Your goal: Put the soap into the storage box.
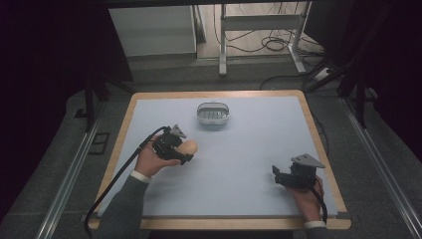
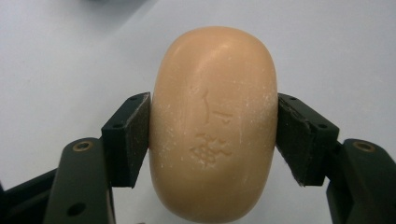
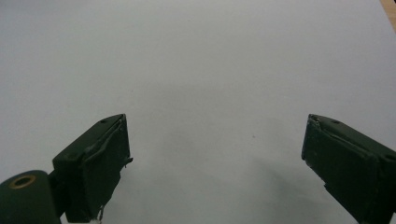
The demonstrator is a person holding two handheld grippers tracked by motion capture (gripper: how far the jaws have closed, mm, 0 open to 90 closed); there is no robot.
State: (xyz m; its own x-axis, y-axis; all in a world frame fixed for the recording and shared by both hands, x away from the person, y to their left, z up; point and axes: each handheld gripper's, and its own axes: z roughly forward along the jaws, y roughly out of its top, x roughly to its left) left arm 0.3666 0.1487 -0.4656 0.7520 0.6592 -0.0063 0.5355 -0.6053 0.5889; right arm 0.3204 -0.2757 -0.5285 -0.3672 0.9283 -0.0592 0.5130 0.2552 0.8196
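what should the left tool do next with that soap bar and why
Probably carry it forward toward the white oval soap dish. The left tool is already shut on the tan oval soap bar, with both pads pressed against its sides, and the dish sits apart from it, farther up the pale blue table. The right tool rests open near the table's right edge.

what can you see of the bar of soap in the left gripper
The tan, oval bar of soap looks smooth and waxy, with stamped characters on its top face and pale powdery flecks. It is whole and sits lengthwise between the left gripper's black fingers, which press on both long sides, over the pale blue table mat.
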